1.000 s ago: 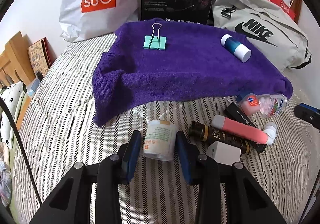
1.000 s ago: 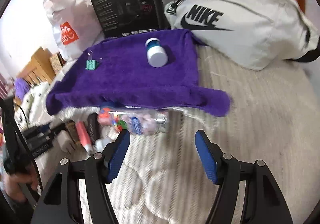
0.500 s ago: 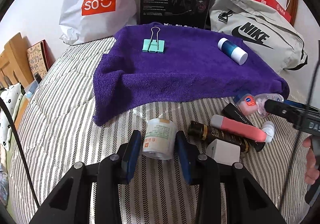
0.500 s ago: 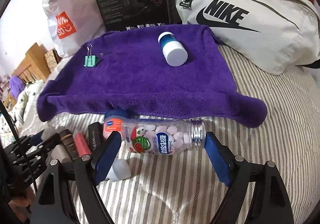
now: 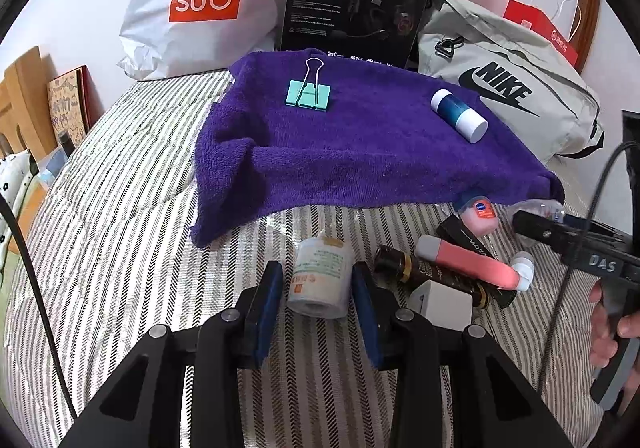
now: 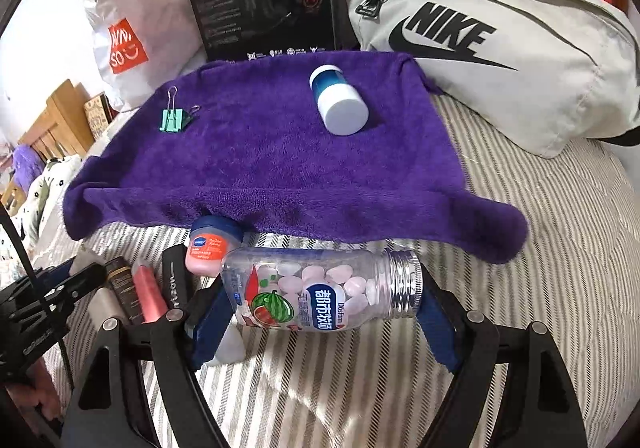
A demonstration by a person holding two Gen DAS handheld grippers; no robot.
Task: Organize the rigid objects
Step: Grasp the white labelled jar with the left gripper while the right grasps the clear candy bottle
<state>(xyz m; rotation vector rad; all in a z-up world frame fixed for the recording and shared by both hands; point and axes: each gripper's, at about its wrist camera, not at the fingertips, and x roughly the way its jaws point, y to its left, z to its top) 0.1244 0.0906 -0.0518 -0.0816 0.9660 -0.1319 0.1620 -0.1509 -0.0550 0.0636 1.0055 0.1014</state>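
The left tool [image 5: 318,298] brackets a white bottle [image 5: 320,280] on the bed [image 5: 120,248] just before the purple towel [image 5: 360,152], pads spread beside it. The right tool [image 6: 320,312] straddles the candy bottle [image 6: 320,292] at the towel's front edge, spread wide.

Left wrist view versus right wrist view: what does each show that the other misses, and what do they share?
Only the left wrist view shows the white paper-labelled bottle between the left gripper pads and the white cube beside it. Only the right wrist view shows the whole clear candy bottle lying between the right gripper pads. Both show the purple towel carrying the green binder clip and the blue bottle.
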